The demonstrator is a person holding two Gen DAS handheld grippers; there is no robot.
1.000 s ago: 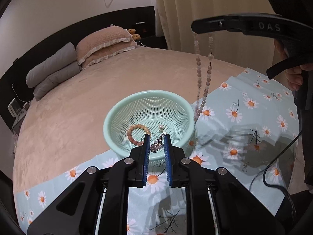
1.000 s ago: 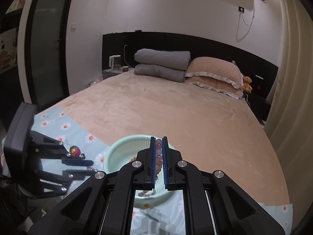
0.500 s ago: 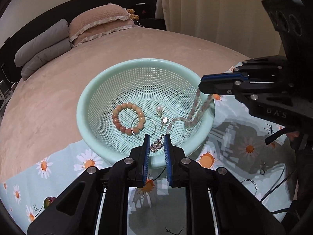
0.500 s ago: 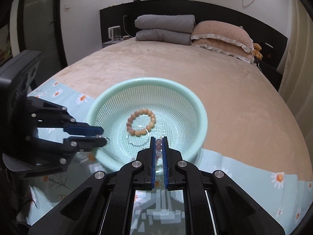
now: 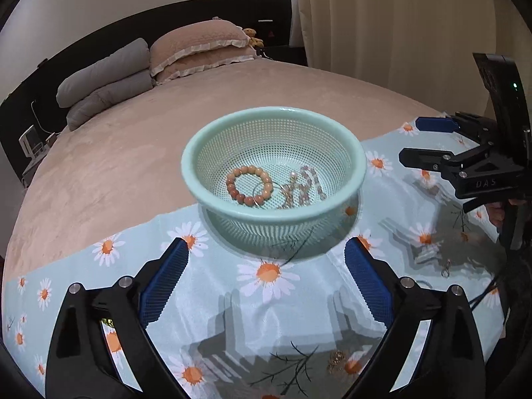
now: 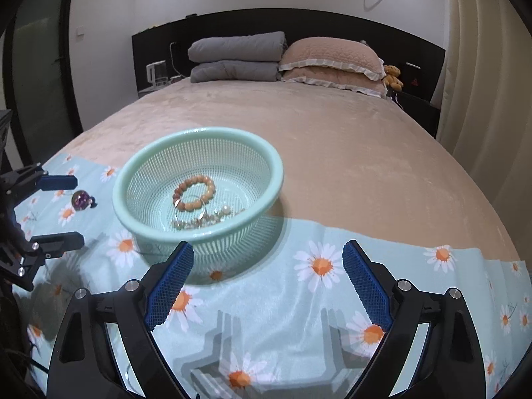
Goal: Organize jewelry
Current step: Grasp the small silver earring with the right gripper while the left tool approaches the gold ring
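Note:
A mint green mesh basket [image 5: 212, 139] [image 6: 139, 166] stands on the daisy-print cloth [image 5: 266, 302] on the bed. Inside lie an orange bead bracelet [image 5: 248, 184] [image 6: 194, 193], a pale bead necklace [image 5: 304, 186] [image 6: 199, 221], a thin ring and a pearl piece. My left gripper [image 5: 267, 279] is open and empty, just in front of the basket. My right gripper [image 6: 267, 281] is open and empty, also in front of the basket; it shows at the right of the left wrist view [image 5: 429, 141].
A purple glass bead charm [image 6: 81, 198] lies on the cloth left of the basket. Small metal pieces lie on the cloth [image 5: 445, 267] and a gold one [image 5: 335, 360] near my left gripper. Pillows [image 6: 329, 58] and folded grey blankets [image 6: 236, 56] sit at the headboard.
Both grippers have opened and drawn back from the basket. The bead necklace left the right gripper and the small silver piece left the left gripper; both now lie in the basket.

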